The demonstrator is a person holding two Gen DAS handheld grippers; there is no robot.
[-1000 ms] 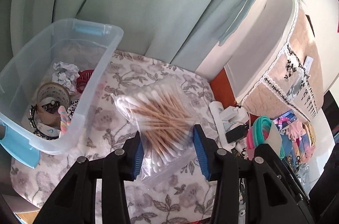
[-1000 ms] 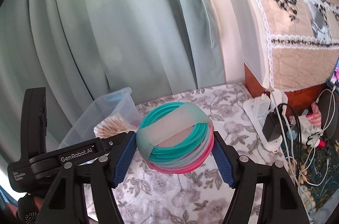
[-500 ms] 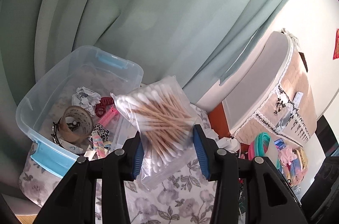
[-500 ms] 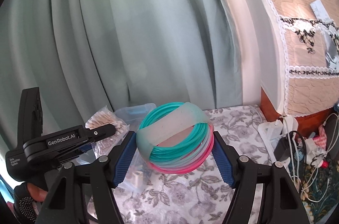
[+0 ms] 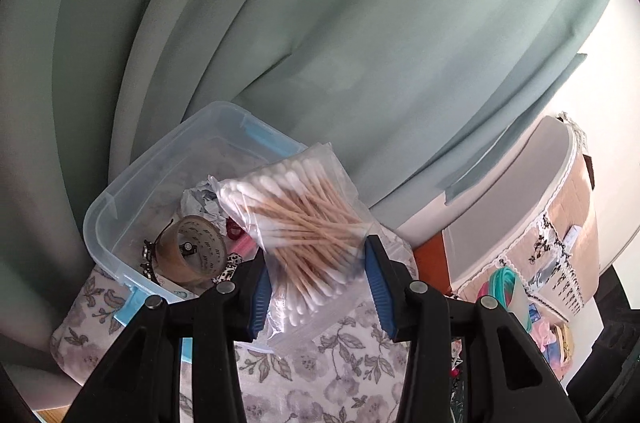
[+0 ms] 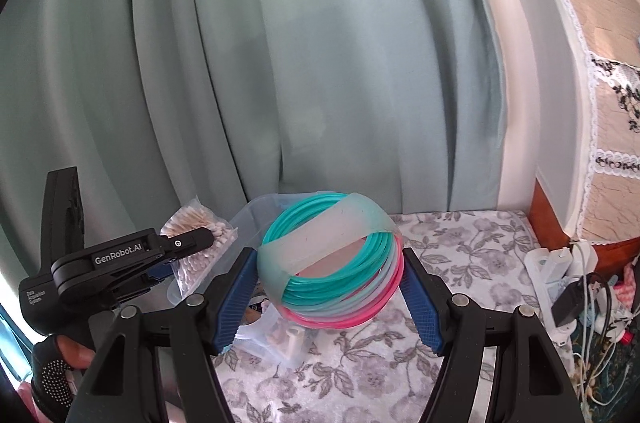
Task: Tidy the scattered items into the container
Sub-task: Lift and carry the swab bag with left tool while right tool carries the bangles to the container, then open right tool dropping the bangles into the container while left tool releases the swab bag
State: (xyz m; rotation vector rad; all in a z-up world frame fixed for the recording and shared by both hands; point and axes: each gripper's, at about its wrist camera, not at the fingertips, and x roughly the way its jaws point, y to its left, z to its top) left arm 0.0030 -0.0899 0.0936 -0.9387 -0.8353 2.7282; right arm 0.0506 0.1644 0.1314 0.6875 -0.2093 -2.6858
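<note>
My left gripper (image 5: 316,285) is shut on a clear bag of cotton swabs (image 5: 300,227) and holds it in the air over the right edge of the clear plastic bin (image 5: 132,183). The bin holds a tape roll (image 5: 192,251), crumpled paper (image 5: 200,203) and small hair items. My right gripper (image 6: 328,299) is shut on a bundle of teal and pink bangles (image 6: 332,263) wrapped in a pale band, held above the table beside the bin (image 6: 256,211). The left gripper (image 6: 120,259) with the swab bag (image 6: 200,235) shows at left in the right wrist view.
The table has a grey floral cloth (image 6: 460,243). Green curtains (image 5: 320,23) hang behind. A white power strip with chargers and cables (image 6: 560,279) lies at the right. A lace-covered appliance (image 6: 600,103) stands at the far right.
Both grippers have risen and moved left toward the bin. The swab bag now hangs over the bin's right edge, and the bangles are next to the bin.
</note>
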